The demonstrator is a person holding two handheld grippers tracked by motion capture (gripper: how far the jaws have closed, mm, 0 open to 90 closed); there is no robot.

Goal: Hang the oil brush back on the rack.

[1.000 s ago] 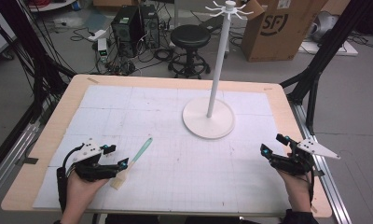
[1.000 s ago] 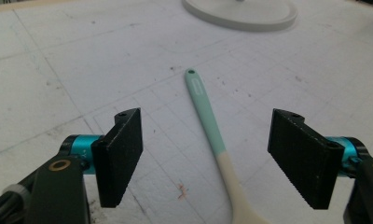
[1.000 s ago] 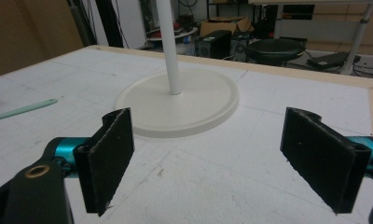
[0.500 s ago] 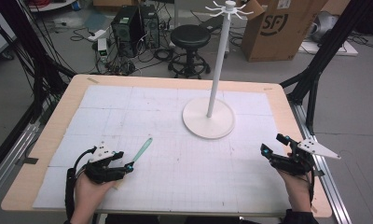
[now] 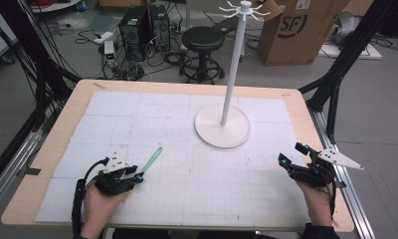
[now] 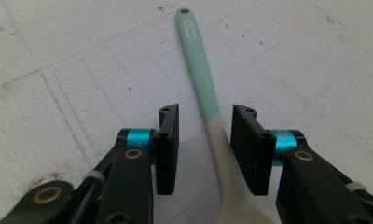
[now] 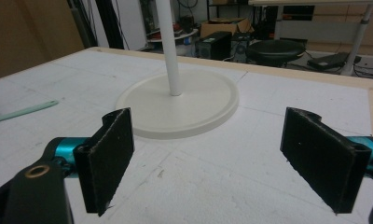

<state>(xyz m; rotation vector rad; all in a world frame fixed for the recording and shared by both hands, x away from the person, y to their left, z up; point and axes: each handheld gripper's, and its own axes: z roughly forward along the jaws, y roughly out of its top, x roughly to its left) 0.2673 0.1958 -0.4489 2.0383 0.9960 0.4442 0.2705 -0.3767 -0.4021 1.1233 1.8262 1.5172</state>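
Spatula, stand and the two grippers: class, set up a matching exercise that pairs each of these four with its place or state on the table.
Things:
1. spatula
2. stand
3. left gripper
4. right gripper

Places or states:
A. jaws wide apart with nothing between them
B. lies flat, mint handle pointing away from the person
C. upright on a round white base, hooks at the top
D. jaws on either side of a handle, just been closing, a gap at one jaw

Pairs: 1-B, 2-C, 3-D, 4-A

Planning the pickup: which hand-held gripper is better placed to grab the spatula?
Left. The left hand-held gripper straddles the spatula, its jaws just closing around the handle. The right hand-held gripper sits open, far across the table.
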